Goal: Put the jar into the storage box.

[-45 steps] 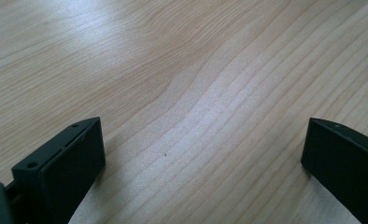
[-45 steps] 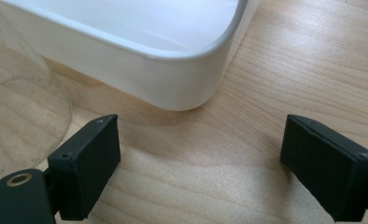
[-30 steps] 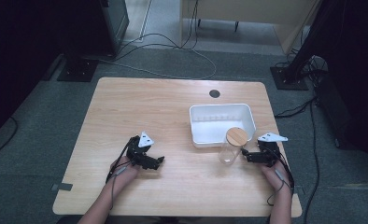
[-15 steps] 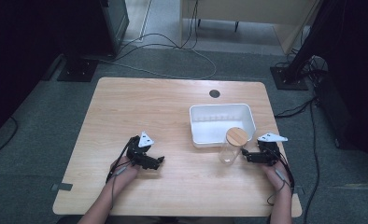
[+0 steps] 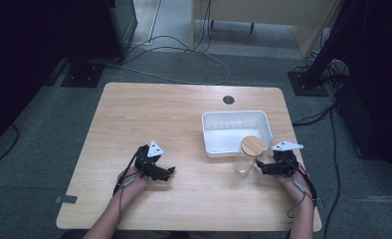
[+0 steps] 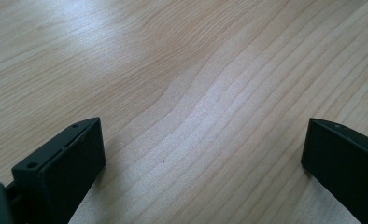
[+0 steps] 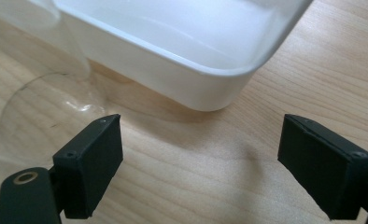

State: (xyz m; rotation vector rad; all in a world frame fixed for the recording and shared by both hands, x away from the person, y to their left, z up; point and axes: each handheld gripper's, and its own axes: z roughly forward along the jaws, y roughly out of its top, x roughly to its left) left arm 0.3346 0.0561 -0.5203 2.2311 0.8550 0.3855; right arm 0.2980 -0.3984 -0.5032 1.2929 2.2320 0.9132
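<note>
Resting beside the clear, wood-lidded glass jar point(image 5: 246, 158), right gripper point(image 5: 263, 168) gapes, empty; the jar looks slippery, fragile: grasp mid-body.

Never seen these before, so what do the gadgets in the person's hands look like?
Each hand-held gripper, the left and the right, is a black block with two flat, rectangular black jaws. A pale grey three-cornered plate tops each, and a thin dark cable trails back along the forearm.
</note>
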